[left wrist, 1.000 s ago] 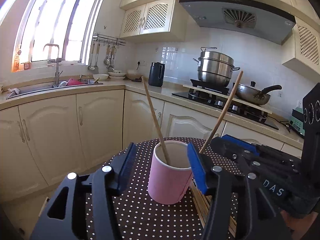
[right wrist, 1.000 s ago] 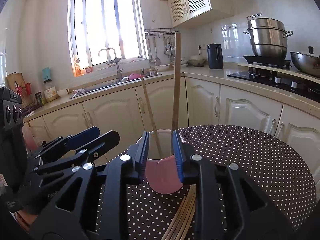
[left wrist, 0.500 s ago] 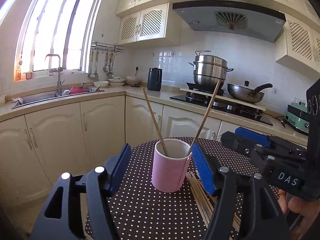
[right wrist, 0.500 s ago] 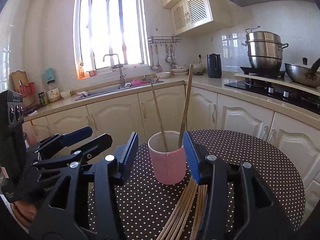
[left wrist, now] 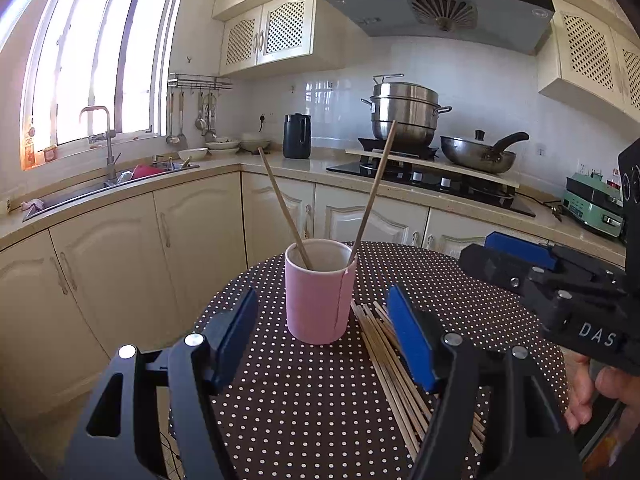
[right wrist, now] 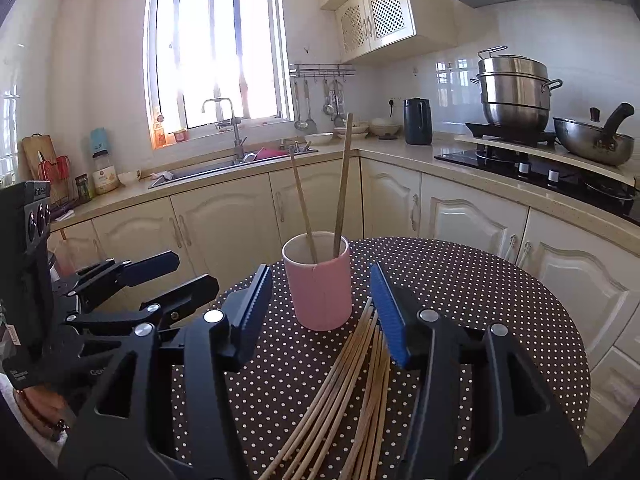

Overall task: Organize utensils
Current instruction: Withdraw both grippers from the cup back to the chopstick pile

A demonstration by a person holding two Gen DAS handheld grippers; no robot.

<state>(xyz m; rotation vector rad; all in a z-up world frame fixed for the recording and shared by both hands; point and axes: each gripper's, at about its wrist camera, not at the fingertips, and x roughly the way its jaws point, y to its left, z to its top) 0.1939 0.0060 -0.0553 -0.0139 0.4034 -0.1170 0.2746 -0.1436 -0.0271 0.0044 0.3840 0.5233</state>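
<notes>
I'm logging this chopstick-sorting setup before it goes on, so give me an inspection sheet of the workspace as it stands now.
Surface: round table under a dark polka-dot cloth.
Job's things: pink cup upright with two chopsticks leaning in it; loose chopsticks lying in a bundle in front of it.
Clutter: nothing seen on the table.
Grippers: left gripper and right gripper both open, jaws just widened, empty; the cup stands beyond the fingertips, untouched.
Cables: nothing seen.
Surroundings: sink under a window, black kettle, stacked steel pot and wok on the stove.
</notes>
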